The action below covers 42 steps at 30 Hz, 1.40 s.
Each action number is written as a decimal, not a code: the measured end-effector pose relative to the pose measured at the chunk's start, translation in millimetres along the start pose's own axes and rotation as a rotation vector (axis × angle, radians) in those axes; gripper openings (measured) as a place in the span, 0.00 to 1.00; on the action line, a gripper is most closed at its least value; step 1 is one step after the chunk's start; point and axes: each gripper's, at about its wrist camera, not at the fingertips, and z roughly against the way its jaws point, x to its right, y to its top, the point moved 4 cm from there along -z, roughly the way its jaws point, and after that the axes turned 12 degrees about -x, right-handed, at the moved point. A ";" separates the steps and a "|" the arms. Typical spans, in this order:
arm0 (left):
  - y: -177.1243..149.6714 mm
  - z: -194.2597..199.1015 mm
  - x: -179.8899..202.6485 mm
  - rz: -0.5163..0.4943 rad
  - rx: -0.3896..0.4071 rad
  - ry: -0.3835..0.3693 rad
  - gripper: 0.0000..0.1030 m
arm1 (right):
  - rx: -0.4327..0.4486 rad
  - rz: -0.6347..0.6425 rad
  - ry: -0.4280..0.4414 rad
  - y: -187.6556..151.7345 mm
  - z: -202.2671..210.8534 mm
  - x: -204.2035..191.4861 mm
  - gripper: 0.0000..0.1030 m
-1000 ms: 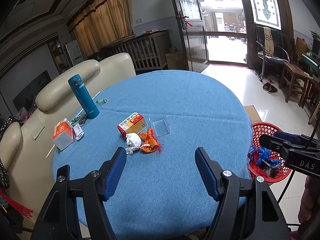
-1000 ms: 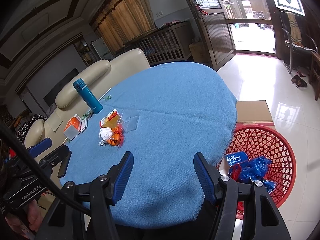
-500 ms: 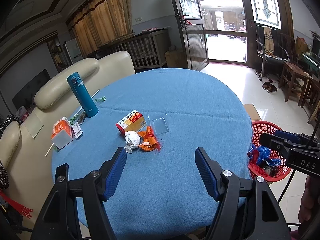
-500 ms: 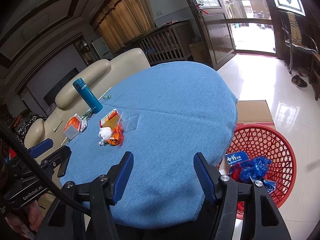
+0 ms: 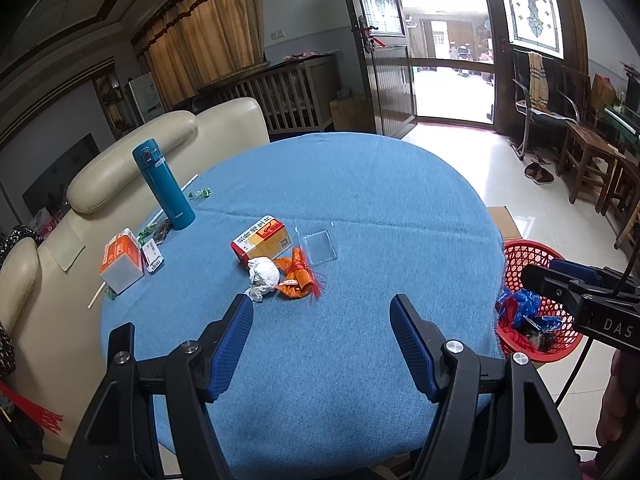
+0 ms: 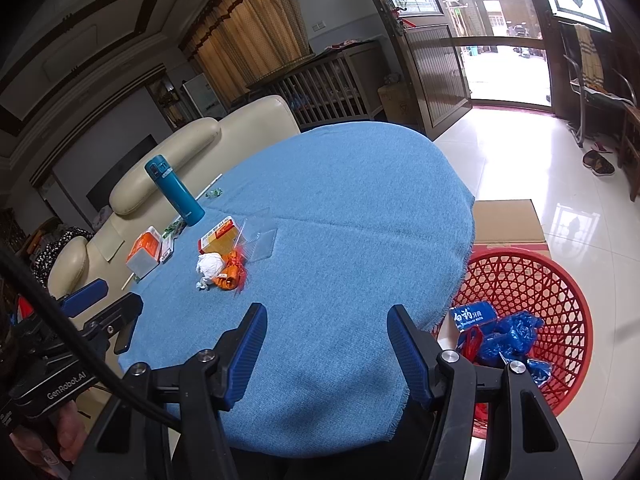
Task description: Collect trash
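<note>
A crumpled white paper ball [image 5: 263,273], an orange wrapper with red fringe [image 5: 298,277], a red-and-yellow carton [image 5: 262,242] and a clear plastic lid [image 5: 319,246] lie together on the blue table [image 5: 360,208]. They also show in the right wrist view: paper ball [image 6: 209,266], wrapper [image 6: 231,271], carton [image 6: 218,237]. My left gripper [image 5: 321,322] is open and empty, above the table short of the pile. My right gripper [image 6: 323,326] is open and empty above the table's near edge. A red basket [image 6: 560,292] with blue trash stands on the floor at the right.
A teal flask [image 5: 163,183], an orange-and-white box [image 5: 121,260] and small packets sit at the table's left side. A cream sofa [image 5: 132,152] stands behind. A cardboard sheet [image 6: 508,220] lies on the floor by the basket. Chairs stand far right.
The left gripper's view has shifted slightly; the pile sits a little higher and left in frame. The right gripper has barely moved. Both stay open.
</note>
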 end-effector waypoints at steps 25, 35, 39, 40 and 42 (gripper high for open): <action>-4.1 -3.3 1.0 0.008 -0.012 -0.006 0.70 | -0.002 -0.001 0.000 -0.4 -0.9 1.1 0.65; -4.4 -4.2 2.5 0.008 -0.017 -0.008 0.70 | -0.001 0.000 -0.002 -0.9 -1.3 2.1 0.65; -4.3 -4.1 3.1 0.007 -0.017 -0.010 0.70 | 0.000 -0.003 -0.003 -1.4 -2.1 3.7 0.65; -4.5 -4.1 3.3 0.008 -0.018 -0.010 0.70 | 0.000 -0.003 -0.003 -1.5 -2.2 4.0 0.65; -4.7 -4.3 3.3 0.009 -0.019 -0.012 0.70 | -0.001 -0.003 -0.003 -1.1 -2.4 4.3 0.65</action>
